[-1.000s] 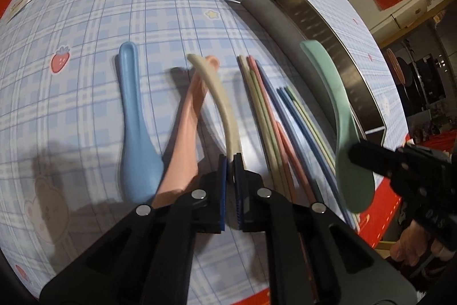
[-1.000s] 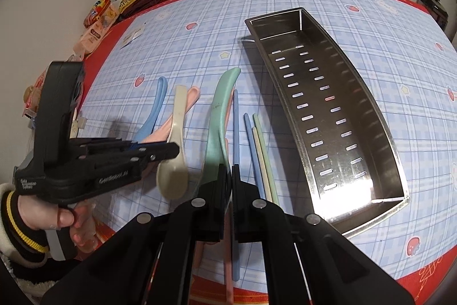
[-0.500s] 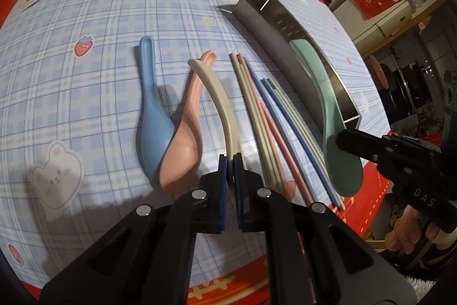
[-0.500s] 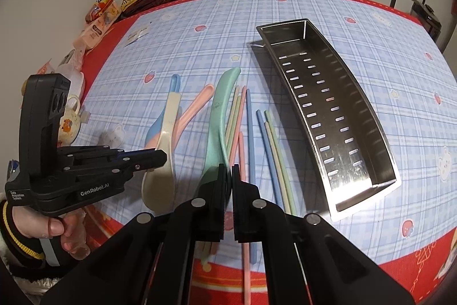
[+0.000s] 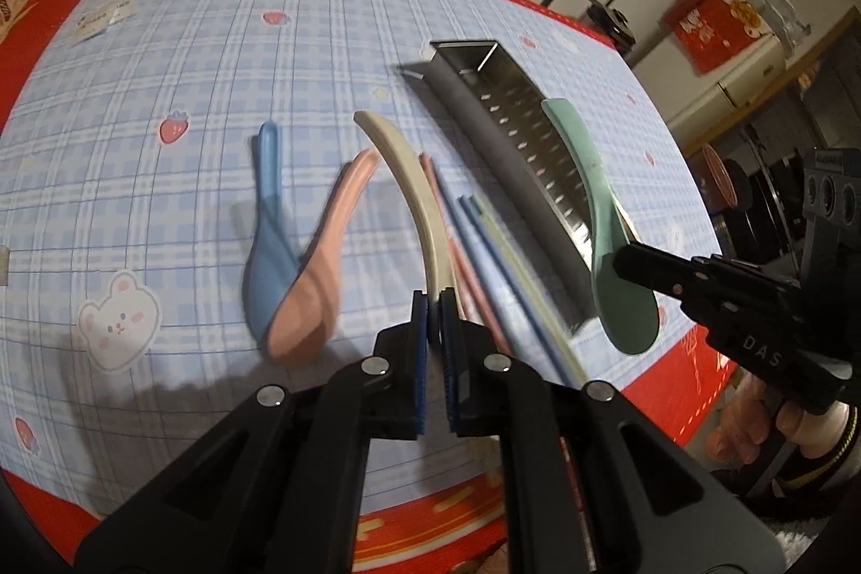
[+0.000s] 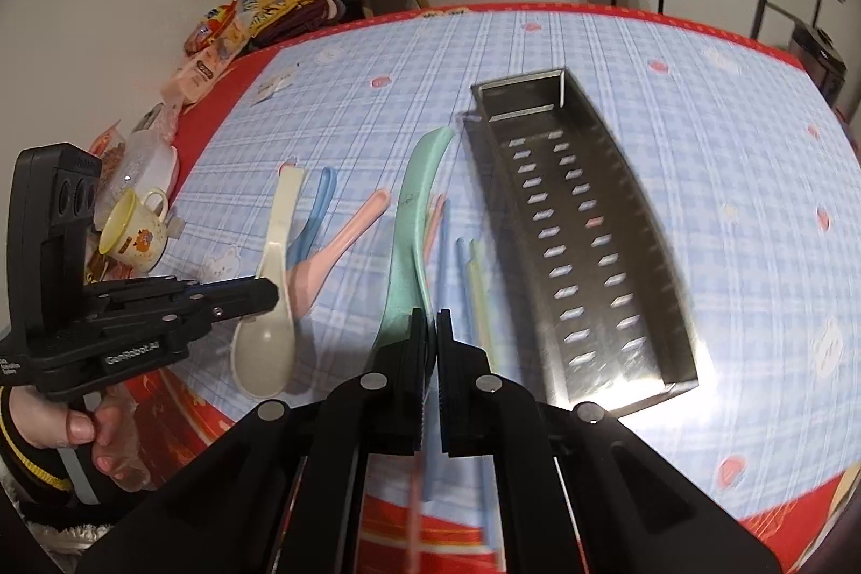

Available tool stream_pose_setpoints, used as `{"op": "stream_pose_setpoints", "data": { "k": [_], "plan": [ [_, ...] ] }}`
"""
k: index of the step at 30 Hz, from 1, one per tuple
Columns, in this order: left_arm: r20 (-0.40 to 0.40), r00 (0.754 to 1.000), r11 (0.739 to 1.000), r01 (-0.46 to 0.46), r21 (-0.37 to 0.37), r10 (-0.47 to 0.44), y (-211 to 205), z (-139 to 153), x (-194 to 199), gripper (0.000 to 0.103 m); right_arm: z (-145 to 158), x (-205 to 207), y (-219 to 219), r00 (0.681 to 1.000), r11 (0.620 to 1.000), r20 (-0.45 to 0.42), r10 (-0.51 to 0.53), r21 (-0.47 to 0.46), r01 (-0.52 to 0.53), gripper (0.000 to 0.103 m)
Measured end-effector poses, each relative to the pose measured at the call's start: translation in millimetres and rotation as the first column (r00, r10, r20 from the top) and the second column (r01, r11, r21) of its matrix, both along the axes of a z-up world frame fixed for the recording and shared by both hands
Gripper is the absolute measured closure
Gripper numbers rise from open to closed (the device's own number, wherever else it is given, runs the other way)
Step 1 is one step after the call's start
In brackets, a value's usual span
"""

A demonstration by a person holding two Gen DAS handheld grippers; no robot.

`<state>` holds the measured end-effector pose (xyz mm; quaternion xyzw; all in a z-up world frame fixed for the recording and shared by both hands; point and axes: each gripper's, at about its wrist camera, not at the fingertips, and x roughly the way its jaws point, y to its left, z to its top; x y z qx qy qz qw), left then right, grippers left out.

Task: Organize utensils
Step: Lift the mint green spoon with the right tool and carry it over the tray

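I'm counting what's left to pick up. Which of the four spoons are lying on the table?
The blue spoon and the pink spoon. The beige spoon is in the left tongs, the green spoon in the right tongs.

Tray (image 6: 635,176): brushed metal, dull sheen, slotted floor. Spoons (image 5: 608,219): smooth matt plastic. Table (image 5: 215,79): smooth printed cloth, slight gloss.

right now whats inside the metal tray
Nothing visible: the metal tray shows only its bare slotted floor in the right wrist view. In the left wrist view the green spoon, held in the right gripper, hides part of it, and the near wall covers more.
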<state>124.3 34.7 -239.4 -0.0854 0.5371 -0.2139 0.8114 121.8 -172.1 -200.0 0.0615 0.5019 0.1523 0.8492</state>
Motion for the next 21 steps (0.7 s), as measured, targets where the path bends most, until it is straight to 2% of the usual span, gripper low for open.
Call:
{"op": "stream_pose_setpoints", "data": {
  "k": [10, 17, 21],
  "plan": [
    [0.010, 0.997, 0.997, -0.080, 0.022, 0.079, -45, 23, 5, 0.094, -8, 30, -63, 0.997, 0.997, 0.018, 0.079, -0.011, -0.079, 0.099],
    [0.004, 0.992, 0.992, -0.125, 0.002, 0.125, -71, 30, 13, 0.094, -34, 47, -70, 0.987, 0.986, -0.028, 0.161, -0.033, -0.162, 0.099],
    [-0.006, 0.992, 0.992, -0.125, 0.009, 0.125, -84, 28, 16, 0.094, -49, 52, -74, 0.984, 0.985, -0.062, 0.168, -0.031, -0.170, 0.099]
  ]
}}
